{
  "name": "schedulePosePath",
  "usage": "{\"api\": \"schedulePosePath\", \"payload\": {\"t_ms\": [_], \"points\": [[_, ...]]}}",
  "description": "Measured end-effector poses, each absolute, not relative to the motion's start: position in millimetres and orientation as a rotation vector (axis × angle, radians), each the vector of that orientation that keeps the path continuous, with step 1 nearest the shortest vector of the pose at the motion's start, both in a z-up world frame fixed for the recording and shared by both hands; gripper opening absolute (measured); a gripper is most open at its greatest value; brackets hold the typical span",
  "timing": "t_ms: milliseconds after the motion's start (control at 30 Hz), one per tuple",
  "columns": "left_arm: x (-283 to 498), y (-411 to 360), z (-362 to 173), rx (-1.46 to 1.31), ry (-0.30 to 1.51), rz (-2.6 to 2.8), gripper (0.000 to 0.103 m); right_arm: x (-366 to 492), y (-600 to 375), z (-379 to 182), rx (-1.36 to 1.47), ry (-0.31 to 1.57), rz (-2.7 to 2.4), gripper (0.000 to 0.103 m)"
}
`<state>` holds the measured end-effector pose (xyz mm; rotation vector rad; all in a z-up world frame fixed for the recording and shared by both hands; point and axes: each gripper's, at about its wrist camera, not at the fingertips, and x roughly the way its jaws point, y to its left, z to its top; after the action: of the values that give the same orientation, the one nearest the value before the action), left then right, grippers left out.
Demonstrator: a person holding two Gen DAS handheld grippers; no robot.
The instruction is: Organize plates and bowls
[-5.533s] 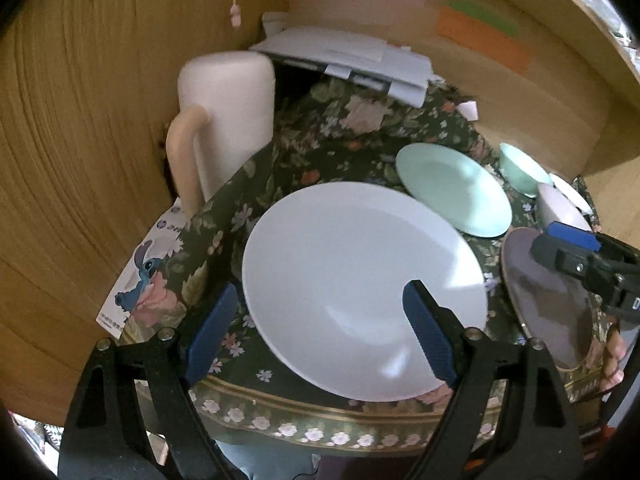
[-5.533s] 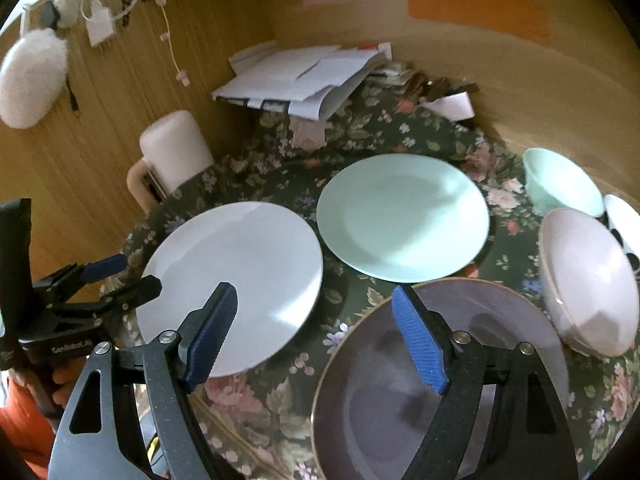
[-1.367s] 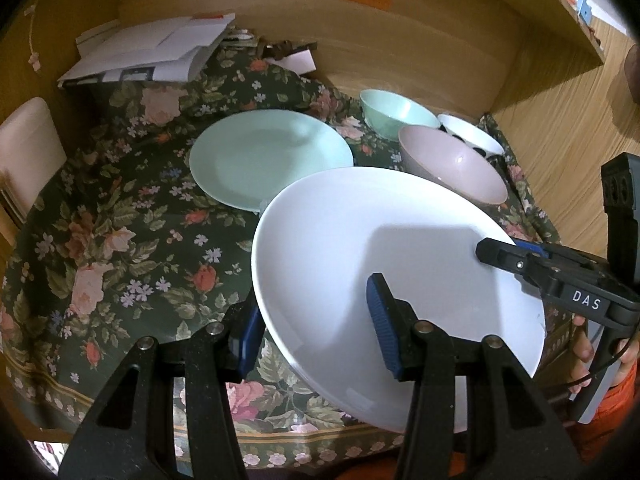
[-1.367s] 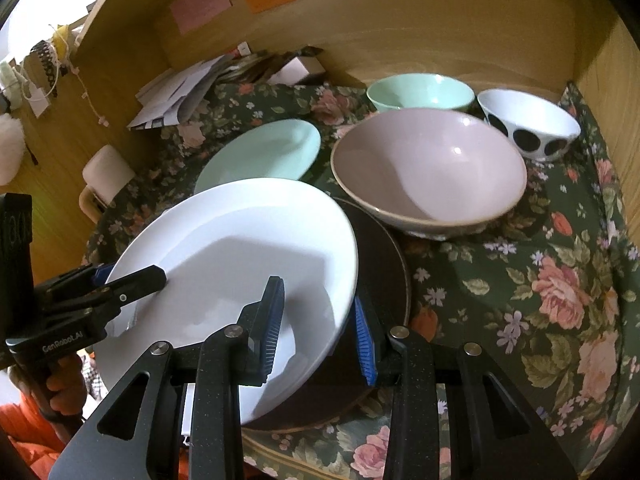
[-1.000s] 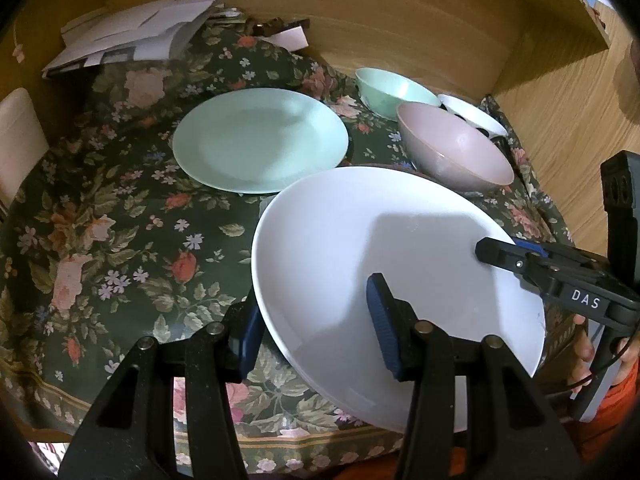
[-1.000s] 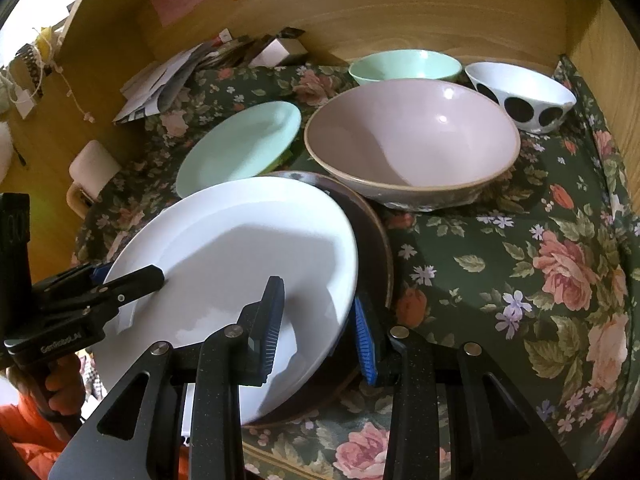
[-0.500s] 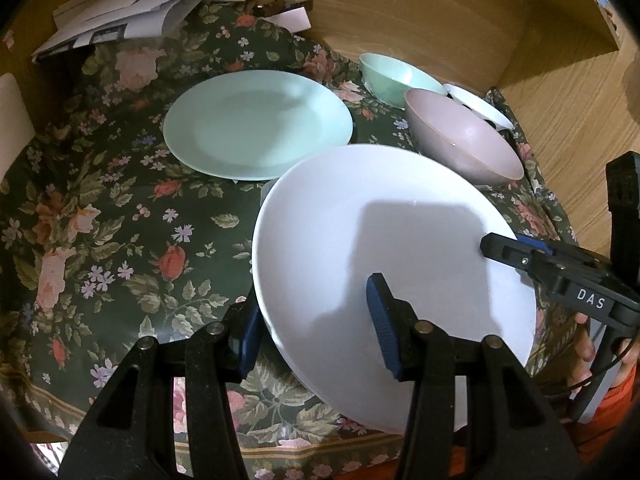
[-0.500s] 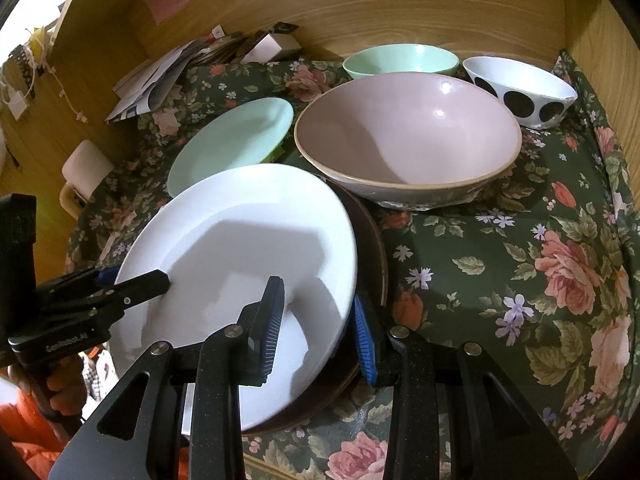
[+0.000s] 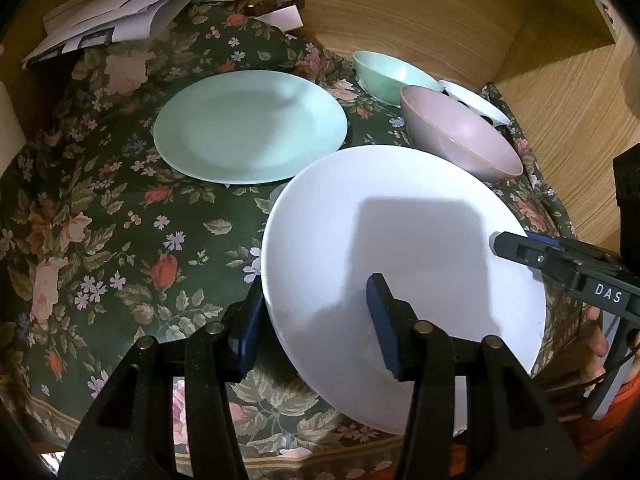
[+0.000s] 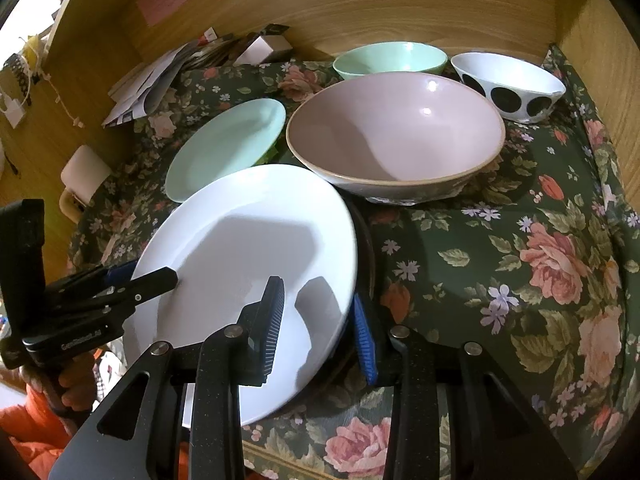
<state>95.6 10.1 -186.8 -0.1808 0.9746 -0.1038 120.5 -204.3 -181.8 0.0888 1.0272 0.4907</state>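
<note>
Together, the left gripper (image 9: pixel 316 320) and right gripper (image 10: pixel 318 326) clench the white plate (image 9: pixel 400 240) — opposite rims — over a dark plate (image 10: pixel 366 248) near the desk's front edge.

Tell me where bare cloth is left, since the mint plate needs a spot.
Bare tablecloth lies left of the white plate and in front of the mint plate; more right of the white plate, before the pink bowl. The bowls crowd the back right.
</note>
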Motion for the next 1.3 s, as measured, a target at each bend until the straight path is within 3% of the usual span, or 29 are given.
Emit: {"api": "schedulePosePath", "payload": {"t_ms": [833,1100,1233,1300], "points": [[82.8,31.8,-162.6,-0.168,0.879,-0.058,0.049,118.9,-184.1,-157.5,-0.039,0.948,0.466,0.034],[93.0,63.1,-137.2,-0.138,0.82,0.049,0.061,140.4,-165.3,-126.0,-0.015,0.863,0.516,0.051],[100.1,82.3,-130.2,-0.141,0.805,0.102,0.069,157.3,-150.4,-118.9,-0.04,0.849,0.531,0.053],[105.0,93.1,-128.2,-0.153,0.799,0.129,0.071,163.7,-146.0,-118.2,-0.044,0.848,0.539,0.064]]}}
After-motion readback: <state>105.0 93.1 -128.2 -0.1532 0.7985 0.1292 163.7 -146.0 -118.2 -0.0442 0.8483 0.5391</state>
